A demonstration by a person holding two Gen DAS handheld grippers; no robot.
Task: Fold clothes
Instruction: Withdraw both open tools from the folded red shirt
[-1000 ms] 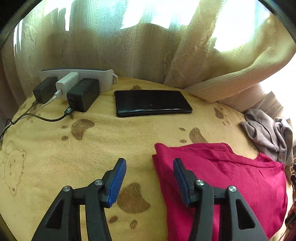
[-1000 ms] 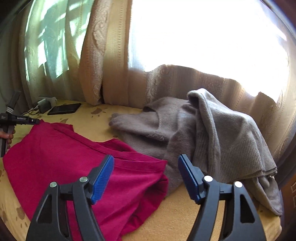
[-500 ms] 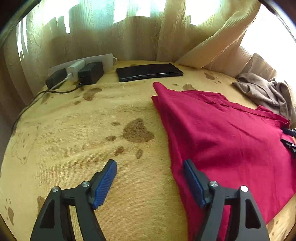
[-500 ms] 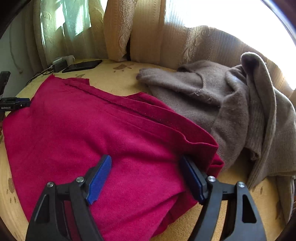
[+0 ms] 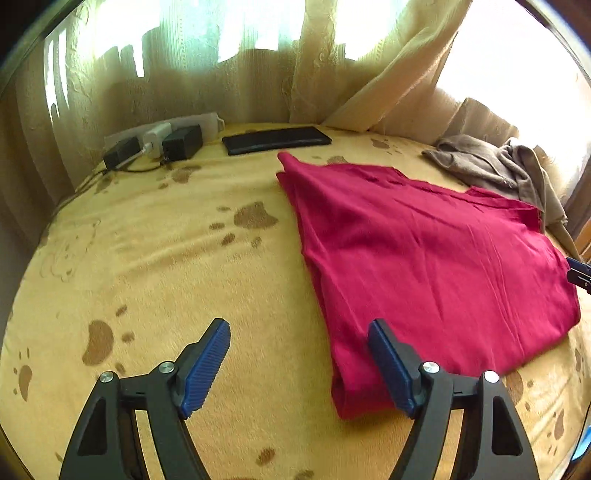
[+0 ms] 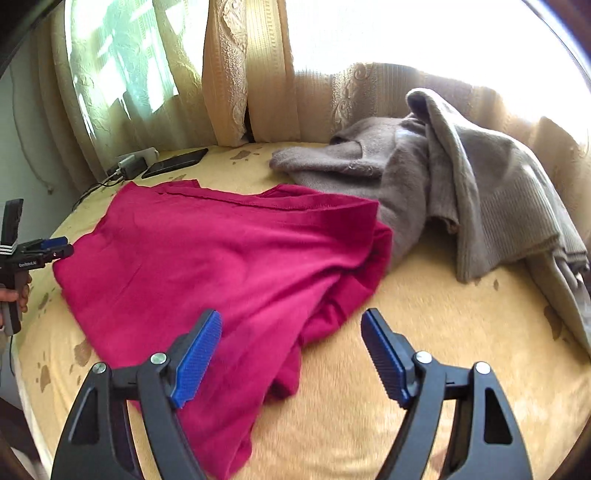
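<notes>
Left claw (image 5: 299, 363) open, nothing gripped, having just widened; right claw (image 6: 291, 356) open above red garment (image 6: 221, 258) on yellow blanket (image 5: 166, 277).

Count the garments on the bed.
2: a red garment spread mid-bed, and a grey sweater heaped beside it by the curtain. The heap may hide more.

A bed covered by a yellow blanket (image 5: 155, 266) with brown paw prints fills the room's foreground. Beige lace curtains (image 6: 240, 74) hang along its far edge, strongly backlit by bright daylight from the windows (image 6: 424, 33) behind them.
</notes>
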